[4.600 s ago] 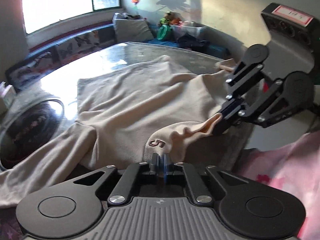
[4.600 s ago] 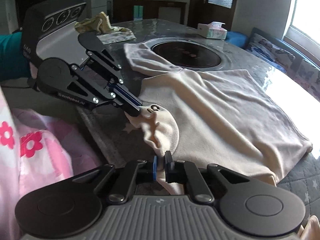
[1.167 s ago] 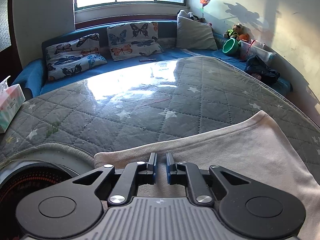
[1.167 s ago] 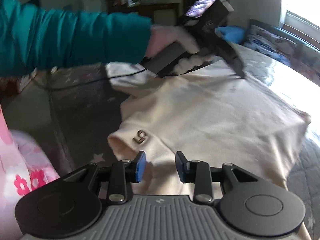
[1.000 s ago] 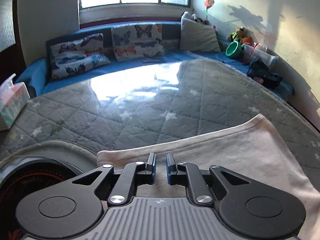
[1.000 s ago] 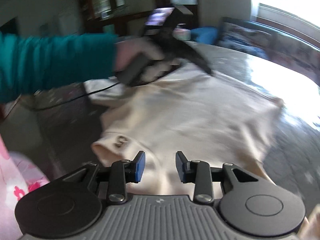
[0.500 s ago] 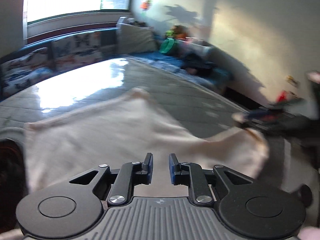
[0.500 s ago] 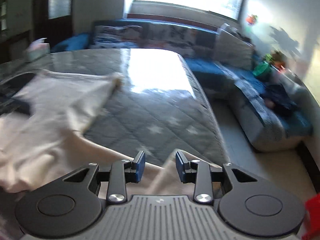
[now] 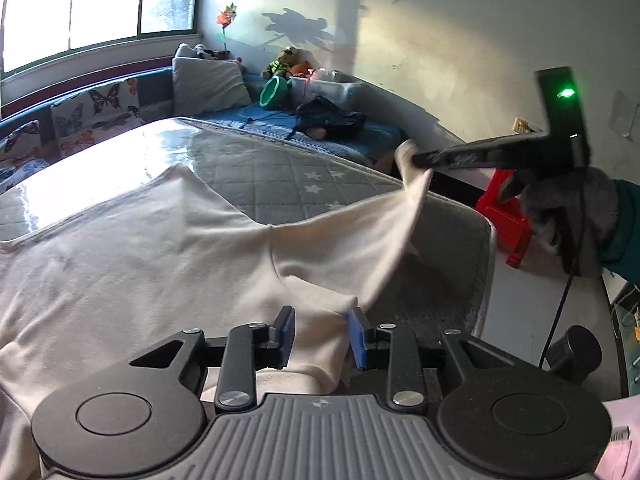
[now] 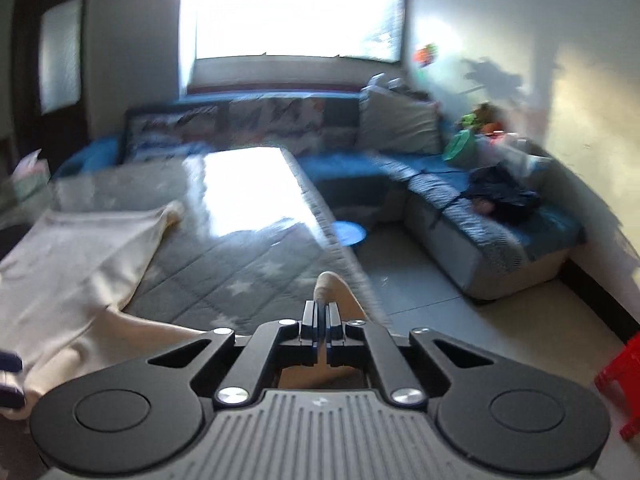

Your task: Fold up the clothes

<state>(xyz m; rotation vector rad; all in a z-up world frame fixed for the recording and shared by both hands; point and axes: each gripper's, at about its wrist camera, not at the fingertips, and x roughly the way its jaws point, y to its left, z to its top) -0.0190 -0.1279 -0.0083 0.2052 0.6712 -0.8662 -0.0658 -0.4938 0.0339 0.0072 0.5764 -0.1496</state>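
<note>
A cream sweater [image 9: 160,248] lies spread on the grey quilted table cover [image 9: 280,176]. My left gripper [image 9: 322,336] hovers at its near edge by the armpit. Its jaws are opening, and a fold of the cream fabric lies between the blue pads [image 9: 286,336]. One sleeve [image 9: 360,232] stretches up and right to its cuff [image 9: 404,156], pinched by my right gripper [image 9: 416,159], which a gloved hand [image 9: 568,208] holds. In the right wrist view, the right gripper [image 10: 321,316] is shut on that cuff [image 10: 328,284], which sticks out past the fingertips. The sweater's body [image 10: 72,256] lies to the left.
The table's corner [image 9: 480,240] is just below the raised sleeve. A red stool [image 9: 504,216] stands on the floor beyond it. A blue sofa [image 10: 480,216] with cushions, a black bag [image 9: 328,120] and a green bowl [image 9: 276,94] runs along the wall under the window.
My left gripper swung from the sweater's far hem to the sleeve side and its jaws widened. My right gripper turned away from the collar, closed on the cuff and lifted it.
</note>
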